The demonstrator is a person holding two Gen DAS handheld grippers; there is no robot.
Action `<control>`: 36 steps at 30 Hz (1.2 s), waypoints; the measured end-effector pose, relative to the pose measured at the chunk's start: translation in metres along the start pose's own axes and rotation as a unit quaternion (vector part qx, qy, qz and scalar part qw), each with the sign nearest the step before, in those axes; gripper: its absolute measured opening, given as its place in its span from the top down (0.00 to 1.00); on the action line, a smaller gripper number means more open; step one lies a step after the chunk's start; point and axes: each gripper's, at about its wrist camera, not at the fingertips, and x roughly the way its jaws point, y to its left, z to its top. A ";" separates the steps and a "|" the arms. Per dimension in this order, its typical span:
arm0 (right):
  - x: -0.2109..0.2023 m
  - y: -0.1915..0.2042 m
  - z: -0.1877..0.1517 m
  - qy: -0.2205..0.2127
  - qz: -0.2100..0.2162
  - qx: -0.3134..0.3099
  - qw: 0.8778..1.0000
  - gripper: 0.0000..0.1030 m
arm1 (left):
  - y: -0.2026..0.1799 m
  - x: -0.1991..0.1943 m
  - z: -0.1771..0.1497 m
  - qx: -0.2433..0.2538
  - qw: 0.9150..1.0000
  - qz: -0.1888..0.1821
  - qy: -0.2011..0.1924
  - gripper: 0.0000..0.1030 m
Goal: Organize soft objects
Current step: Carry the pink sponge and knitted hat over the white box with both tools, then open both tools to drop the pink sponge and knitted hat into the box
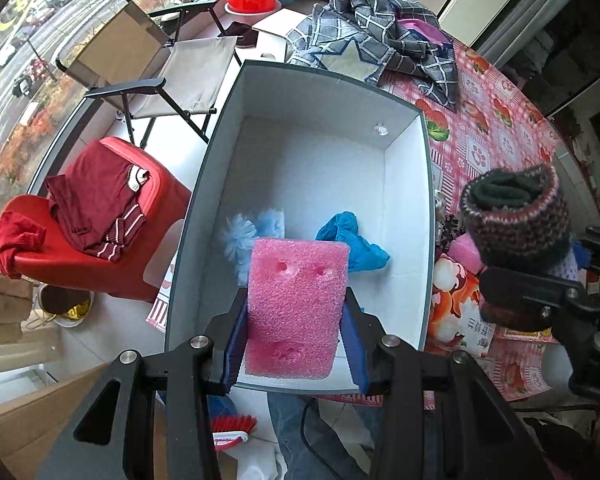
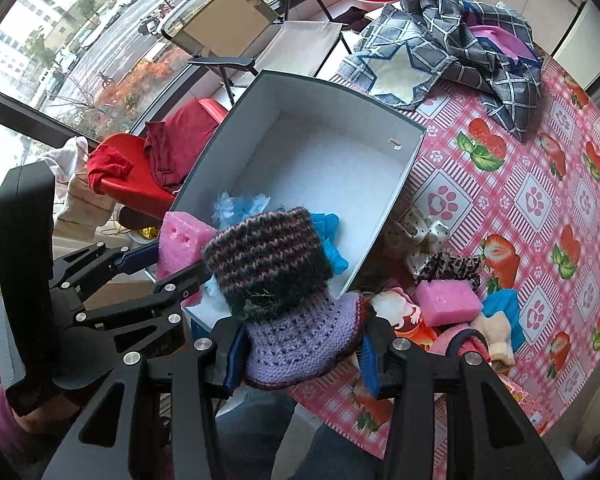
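Fingers (image 1: 354, 332) above box (image 1: 216, 168); strawberry tablecloth (image 2: 540, 200); window (image 2: 80, 40)

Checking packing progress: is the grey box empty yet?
Not empty: the grey box holds a fluffy light-blue item and blue cloth.

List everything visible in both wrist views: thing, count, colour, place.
Box: 1, grey outside, white inside, on the table's left edge.
Held sponge: 1, pink, in the left gripper over the box.
Knit hat: 1, striped dark and lilac, in the right gripper.
Fluffy piece: 1, light blue, inside the box.
Blue cloth: 1, inside the box.
Second sponge: 1, pink, on the table right of the box.
Checked cloth: 1, grey, far end of the table.
Tablecloth: 1, pink with strawberries.
Red chair: 1, left of the box, clothes draped on it.
Folding chair: 1, beige, by the window.
Left gripper: shut on the held sponge.
Right gripper: shut on the knit hat.
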 end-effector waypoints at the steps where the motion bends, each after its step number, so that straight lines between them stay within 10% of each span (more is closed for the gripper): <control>1: 0.000 -0.001 0.001 0.000 0.001 0.001 1.000 0.55 | 0.001 0.001 0.000 -0.001 1.000 -0.001 0.001 0.55; 36: 0.043 -0.005 0.056 0.030 -0.013 -0.004 0.999 0.54 | -0.014 0.021 0.014 0.018 1.000 -0.005 0.022 0.48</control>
